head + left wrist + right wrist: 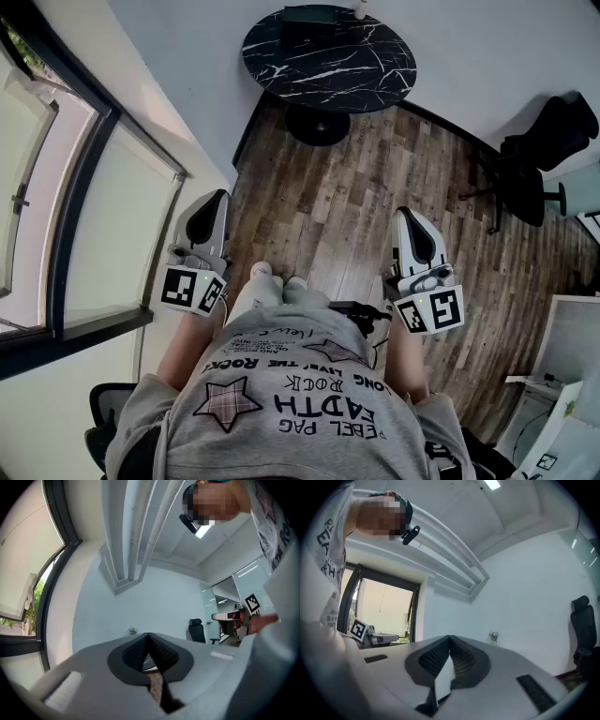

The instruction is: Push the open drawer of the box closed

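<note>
Two grippers, both clenched on nothing: left gripper (219, 200) centre-left, right gripper (407, 217) centre-right, over wooden floor (328, 202).

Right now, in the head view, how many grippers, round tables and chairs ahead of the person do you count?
Grippers: 2 (left gripper, right gripper)
Round tables: 1 (black marble table)
Chairs: 1 (black office chair)
Total: 4
</note>
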Action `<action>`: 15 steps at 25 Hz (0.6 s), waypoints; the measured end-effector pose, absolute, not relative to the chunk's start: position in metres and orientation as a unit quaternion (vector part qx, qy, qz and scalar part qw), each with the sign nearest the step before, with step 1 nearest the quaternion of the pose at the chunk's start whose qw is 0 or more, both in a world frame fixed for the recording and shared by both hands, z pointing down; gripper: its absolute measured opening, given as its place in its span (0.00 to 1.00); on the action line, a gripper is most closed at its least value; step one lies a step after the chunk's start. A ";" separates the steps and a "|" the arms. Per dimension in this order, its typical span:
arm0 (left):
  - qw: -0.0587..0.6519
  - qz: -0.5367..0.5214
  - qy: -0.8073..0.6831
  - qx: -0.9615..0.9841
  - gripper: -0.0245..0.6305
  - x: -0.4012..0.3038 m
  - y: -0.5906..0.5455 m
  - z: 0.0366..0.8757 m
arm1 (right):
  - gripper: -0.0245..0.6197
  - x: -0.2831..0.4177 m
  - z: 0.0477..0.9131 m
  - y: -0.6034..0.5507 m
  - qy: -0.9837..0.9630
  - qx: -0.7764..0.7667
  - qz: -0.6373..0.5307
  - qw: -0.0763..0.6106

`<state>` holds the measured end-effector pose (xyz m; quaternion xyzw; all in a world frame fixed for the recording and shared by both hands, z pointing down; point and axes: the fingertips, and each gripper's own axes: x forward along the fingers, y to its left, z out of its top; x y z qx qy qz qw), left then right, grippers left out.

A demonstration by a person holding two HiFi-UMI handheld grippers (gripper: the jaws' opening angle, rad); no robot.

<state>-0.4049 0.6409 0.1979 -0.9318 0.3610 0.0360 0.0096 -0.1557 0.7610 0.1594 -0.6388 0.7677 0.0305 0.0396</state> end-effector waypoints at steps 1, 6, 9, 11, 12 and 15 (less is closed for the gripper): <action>0.010 0.036 0.362 -0.931 0.05 -0.405 0.640 0.198 | 0.06 -0.156 0.159 0.761 0.768 -0.638 0.031 0.039; 0.011 0.036 0.364 -0.931 0.05 -0.406 0.637 0.197 | 0.06 -0.156 0.158 0.762 0.768 -0.638 0.033 0.039; 0.011 0.036 0.365 -0.930 0.05 -0.405 0.636 0.196 | 0.06 -0.155 0.158 0.761 0.769 -0.637 0.032 0.040; 0.012 0.035 0.366 -0.930 0.05 -0.404 0.636 0.195 | 0.06 -0.155 0.158 0.761 0.769 -0.637 0.030 0.042; 0.013 0.035 0.367 -0.929 0.05 -0.404 0.637 0.195 | 0.06 -0.154 0.158 0.761 0.769 -0.637 0.027 0.046; 0.012 0.032 0.369 -0.929 0.05 -0.405 0.637 0.196 | 0.06 -0.151 0.158 0.761 0.767 -0.638 0.017 0.067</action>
